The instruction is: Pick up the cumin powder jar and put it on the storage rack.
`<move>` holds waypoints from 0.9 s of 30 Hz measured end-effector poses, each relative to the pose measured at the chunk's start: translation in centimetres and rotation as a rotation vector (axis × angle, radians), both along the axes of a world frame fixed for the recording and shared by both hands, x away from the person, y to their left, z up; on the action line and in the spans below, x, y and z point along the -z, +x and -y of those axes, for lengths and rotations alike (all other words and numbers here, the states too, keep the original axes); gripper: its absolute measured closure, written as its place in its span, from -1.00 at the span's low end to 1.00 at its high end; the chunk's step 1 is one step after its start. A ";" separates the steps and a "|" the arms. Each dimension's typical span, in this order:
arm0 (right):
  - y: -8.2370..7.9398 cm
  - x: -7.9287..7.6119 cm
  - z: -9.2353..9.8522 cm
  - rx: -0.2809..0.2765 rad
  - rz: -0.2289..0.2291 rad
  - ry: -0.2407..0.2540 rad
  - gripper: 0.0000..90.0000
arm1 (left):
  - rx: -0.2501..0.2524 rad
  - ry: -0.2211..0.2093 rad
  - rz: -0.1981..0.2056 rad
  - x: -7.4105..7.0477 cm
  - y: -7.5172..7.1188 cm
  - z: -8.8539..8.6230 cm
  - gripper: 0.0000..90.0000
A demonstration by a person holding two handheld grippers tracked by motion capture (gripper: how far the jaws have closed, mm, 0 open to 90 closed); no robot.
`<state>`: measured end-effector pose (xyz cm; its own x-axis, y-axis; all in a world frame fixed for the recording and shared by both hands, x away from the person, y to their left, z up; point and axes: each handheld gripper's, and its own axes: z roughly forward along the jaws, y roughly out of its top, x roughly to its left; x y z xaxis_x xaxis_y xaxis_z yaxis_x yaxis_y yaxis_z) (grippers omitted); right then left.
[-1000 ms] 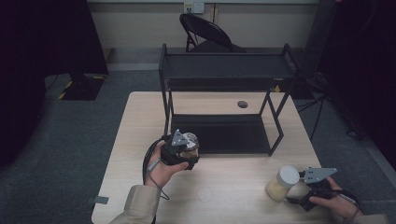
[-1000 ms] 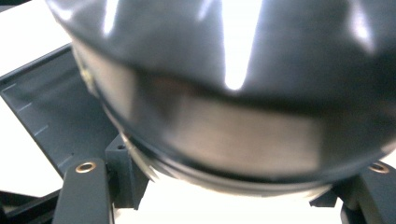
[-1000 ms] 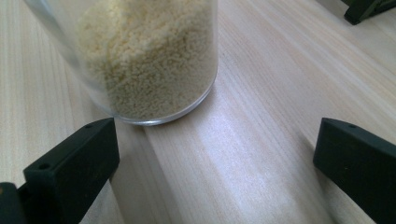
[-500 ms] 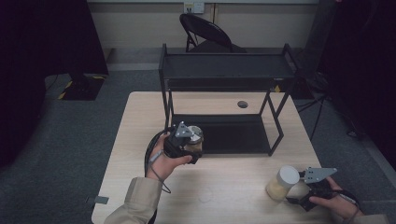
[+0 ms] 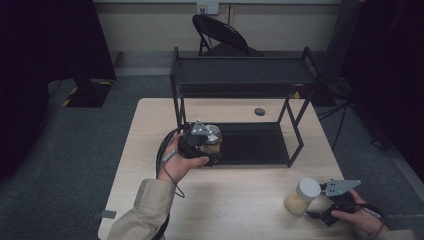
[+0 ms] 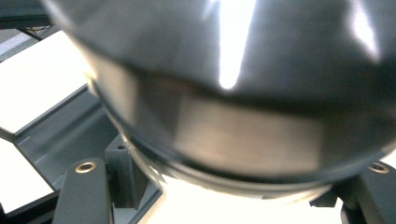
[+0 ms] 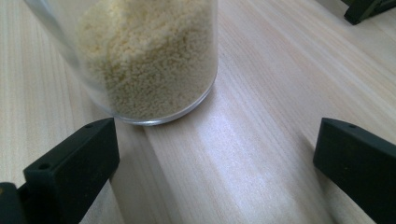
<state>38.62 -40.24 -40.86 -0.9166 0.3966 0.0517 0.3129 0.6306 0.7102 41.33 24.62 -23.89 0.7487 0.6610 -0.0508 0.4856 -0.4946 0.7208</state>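
While the left gripper (image 5: 209, 145) clamps a silver-lidded jar (image 5: 212, 140) beside the black rack (image 5: 240, 75), the right gripper (image 5: 325, 202), jaws spread, rests behind a grain-filled jar (image 5: 302, 196).

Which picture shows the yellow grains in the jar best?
The right gripper view: the jar of grains stands close up, each grain clear. The high view shows it small, white-lidded; the left gripper view shows a different, dark-lidded jar.

The person wears a beige sleeve (image 5: 142, 210) on the left arm. Both grippers are black: the left gripper (image 5: 200, 145) and the right gripper (image 5: 330, 202) each carry a grey three-cornered plate above the jaws. A dark cable (image 5: 165, 152) loops behind the left one. The jaws are flat black bars with small round screw holes.
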 end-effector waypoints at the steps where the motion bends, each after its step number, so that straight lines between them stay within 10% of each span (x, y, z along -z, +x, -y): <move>1: 0.0 0.0 0.0 0.000 0.000 0.000 -1.00 | -0.001 -0.001 0.000 -0.2 0.0 0.1 -0.31; 27: 0.0 0.0 0.0 0.002 -0.002 0.001 -1.00 | 0.030 -0.007 -0.003 -7.0 2.9 1.2 -0.31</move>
<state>38.61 -40.23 -40.86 -0.9156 0.3985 0.0541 0.3159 0.6294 0.7100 44.24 23.38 -16.91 0.7682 0.6377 -0.0573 0.4724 -0.5041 0.7230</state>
